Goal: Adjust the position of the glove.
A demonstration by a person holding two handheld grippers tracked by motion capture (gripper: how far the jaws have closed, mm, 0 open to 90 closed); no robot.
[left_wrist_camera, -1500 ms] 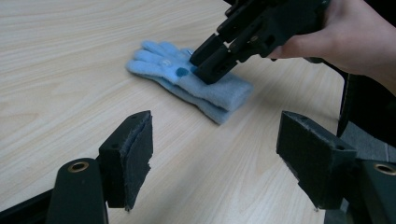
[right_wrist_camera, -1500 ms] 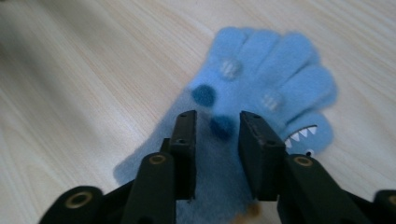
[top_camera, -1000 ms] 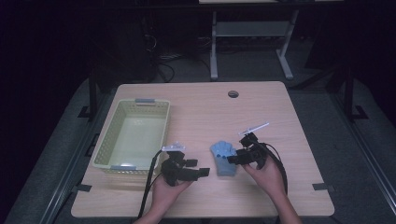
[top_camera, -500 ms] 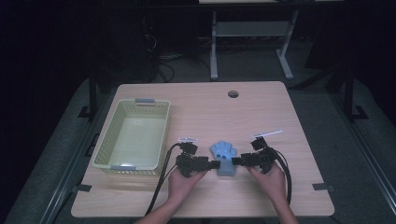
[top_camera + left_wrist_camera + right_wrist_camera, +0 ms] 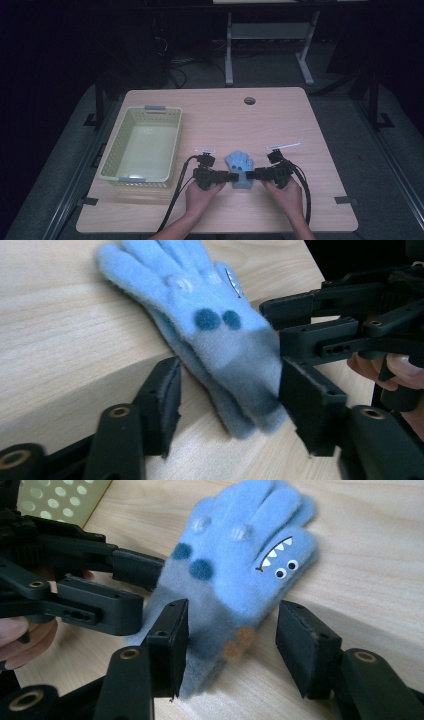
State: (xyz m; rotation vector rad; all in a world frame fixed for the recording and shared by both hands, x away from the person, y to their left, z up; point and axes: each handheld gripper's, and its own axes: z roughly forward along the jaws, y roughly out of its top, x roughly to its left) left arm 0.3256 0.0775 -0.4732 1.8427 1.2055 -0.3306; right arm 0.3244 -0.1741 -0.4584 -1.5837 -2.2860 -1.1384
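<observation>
Both tools, left tool (image 5: 231, 176) and right tool (image 5: 250, 175), jaws apart astride the blue monster glove (image 5: 239, 170) near the counter's (image 5: 300, 210) front edge; closing unevenly could pinch one fleece layer and drag it.

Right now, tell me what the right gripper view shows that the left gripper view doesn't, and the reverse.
Right gripper view alone: the glove's monster face with white teeth and googly eyes, orange patches by the cuff, and a corner of the green basket. Left gripper view alone: the table's far edge against darkness. Shared: the blue glove with two dark dots lying on the wooden table, each view's own gripper open around its cuff end, and the other gripper opposite.

Pale green basket (image 5: 141, 150) (left), wooden table (image 5: 280, 115)
</observation>
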